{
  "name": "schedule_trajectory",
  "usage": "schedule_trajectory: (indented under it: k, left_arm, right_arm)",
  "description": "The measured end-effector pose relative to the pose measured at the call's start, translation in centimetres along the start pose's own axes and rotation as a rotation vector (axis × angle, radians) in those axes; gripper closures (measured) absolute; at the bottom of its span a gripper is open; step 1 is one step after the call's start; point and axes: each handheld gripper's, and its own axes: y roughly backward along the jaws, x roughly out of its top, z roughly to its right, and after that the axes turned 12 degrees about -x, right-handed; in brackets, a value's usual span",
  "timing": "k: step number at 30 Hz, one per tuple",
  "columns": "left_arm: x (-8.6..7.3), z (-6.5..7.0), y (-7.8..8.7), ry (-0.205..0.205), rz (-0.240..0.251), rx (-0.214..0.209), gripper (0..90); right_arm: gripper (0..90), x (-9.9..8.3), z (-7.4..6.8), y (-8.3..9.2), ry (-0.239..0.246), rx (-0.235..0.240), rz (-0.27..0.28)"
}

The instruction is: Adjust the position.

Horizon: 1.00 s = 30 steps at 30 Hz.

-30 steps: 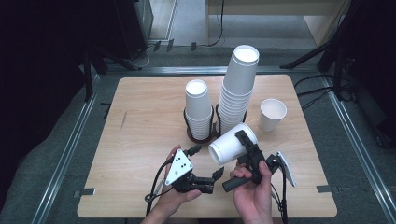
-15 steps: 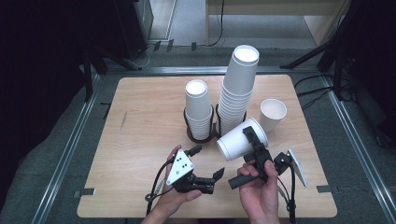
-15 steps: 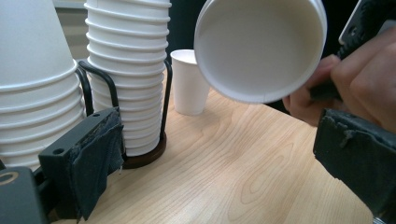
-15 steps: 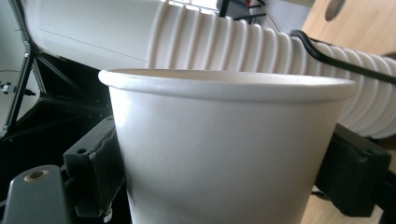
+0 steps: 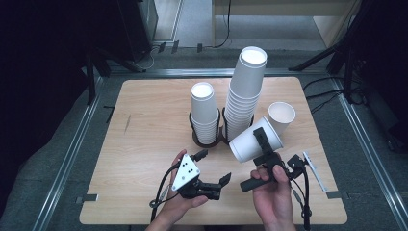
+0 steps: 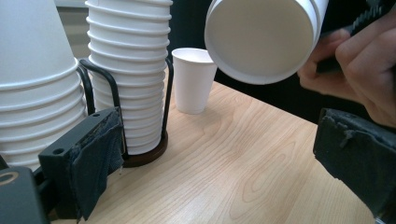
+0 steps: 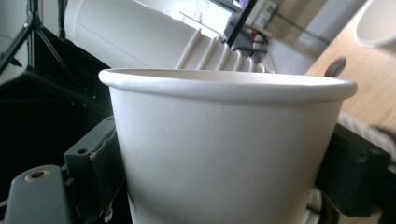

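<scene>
A: Jaws of your right gripper (image 5: pixel 262 144) clamp the white paper cup (image 5: pixel 251 142), tipped sideways, clear of the wooden table (image 5: pixel 144 144).

B: Your left gripper (image 5: pixel 211 166) waits open beneath, ready to take its base.

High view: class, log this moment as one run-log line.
right gripper: shut on paper cup, tilted above table | left gripper: open, holding nothing | lone cup: upright
</scene>
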Motion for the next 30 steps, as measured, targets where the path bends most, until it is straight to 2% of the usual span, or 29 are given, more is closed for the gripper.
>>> schedule_trajectory:
  k: [3, 4, 5, 6, 7, 9, 10, 11, 12, 13, 14, 15, 16, 17, 19, 20, 23, 25, 27, 28, 29, 30]
  left_arm:
    - [0.0, 0.0, 0.0, 0.0, -0.003, 0.002, 2.2]
    - [0.0, 0.0, 0.0, 0.0, -0.003, 0.002, 2.2]
    - [0.0, 0.0, 0.0, 0.001, -0.002, 0.001, 2.2]
    - [0.0, 0.0, 0.0, 0.001, -0.002, 0.001, 2.2]
    - [-0.1, 0.0, -0.1, 0.002, -0.003, 0.002, 2.2]
    - [-0.1, 0.0, -0.1, 0.002, -0.004, 0.003, 2.2]
    - [-0.1, 0.0, -0.1, 0.002, -0.004, 0.003, 2.2]
    - [-0.1, 0.0, -0.1, 0.002, -0.006, 0.003, 2.2]
    - [-0.1, 0.0, -0.1, 0.002, -0.006, 0.003, 2.2]
    - [-0.1, 0.0, -0.1, 0.003, -0.006, 0.005, 2.2]
    - [-0.1, 0.0, -0.1, 0.003, -0.006, 0.005, 2.2]
    - [-0.1, -0.1, -0.1, 0.004, -0.01, 0.006, 2.2]
    - [-0.1, -0.1, -0.1, 0.004, -0.01, 0.006, 2.2]
    - [-0.1, -0.1, -0.1, 0.004, -0.011, 0.008, 2.2]
    - [-0.1, -0.1, -0.1, 0.005, -0.009, 0.008, 2.2]
    - [-0.1, -0.1, -0.1, 0.005, -0.009, 0.008, 2.2]
    - [-0.1, -0.2, 0.0, 0.006, -0.009, 0.013, 2.2]
    - [-0.1, -0.3, 0.0, 0.008, -0.009, 0.014, 2.2]
    - [-0.2, -0.4, -0.1, 0.011, -0.011, 0.016, 2.2]
    - [-0.2, -0.4, -0.1, 0.011, -0.011, 0.016, 2.2]
    - [-0.2, -0.3, -0.2, 0.009, -0.014, 0.016, 2.2]
    - [-0.2, -0.3, -0.2, 0.009, -0.014, 0.016, 2.2]
  right_arm:
    - [13.7, 0.4, -0.2, 0.1, 0.052, 0.003, 0.025]
    - [13.7, 0.4, -0.2, 0.1, 0.052, 0.003, 0.025]
    - [13.7, 0.7, -0.4, 0.2, 0.104, 0.009, 0.056]
    - [13.7, 0.7, -0.4, 0.2, 0.104, 0.009, 0.056]
    - [13.7, 0.9, -0.4, 0.4, 0.147, 0.009, 0.079]
    - [13.7, 1.0, -0.4, 0.4, 0.183, 0.008, 0.099]
    - [13.7, 1.0, -0.4, 0.4, 0.183, 0.008, 0.099]
    - [13.7, 1.2, -0.3, 0.5, 0.222, 0.003, 0.112]
    - [13.7, 1.2, -0.3, 0.5, 0.222, 0.003, 0.112]
    - [13.7, 1.2, -0.2, 0.6, 0.257, -0.001, 0.122]
    - [13.7, 1.2, -0.2, 0.6, 0.257, -0.001, 0.122]
    - [13.7, 1.2, 0.0, 0.6, 0.318, 0.0, 0.145]
    - [13.7, 1.2, 0.0, 0.6, 0.318, 0.0, 0.145]
    - [13.7, 1.1, 0.1, 0.6, 0.377, -0.007, 0.166]
    - [13.7, 1.0, 0.3, 0.4, 0.44, -0.022, 0.185]
    - [13.7, 1.0, 0.3, 0.4, 0.44, -0.022, 0.185]
    - [13.7, 1.2, 0.7, 0.4, 0.546, -0.043, 0.205]
    - [13.7, 1.3, 0.8, 0.4, 0.562, -0.043, 0.21]
    - [13.9, 1.5, 1.1, 0.5, 0.628, -0.042, 0.235]
    - [13.9, 1.5, 1.1, 0.5, 0.628, -0.042, 0.235]
    - [13.9, 1.5, 1.3, 0.6, 0.703, -0.047, 0.274]
    - [13.9, 1.5, 1.3, 0.6, 0.703, -0.047, 0.274]
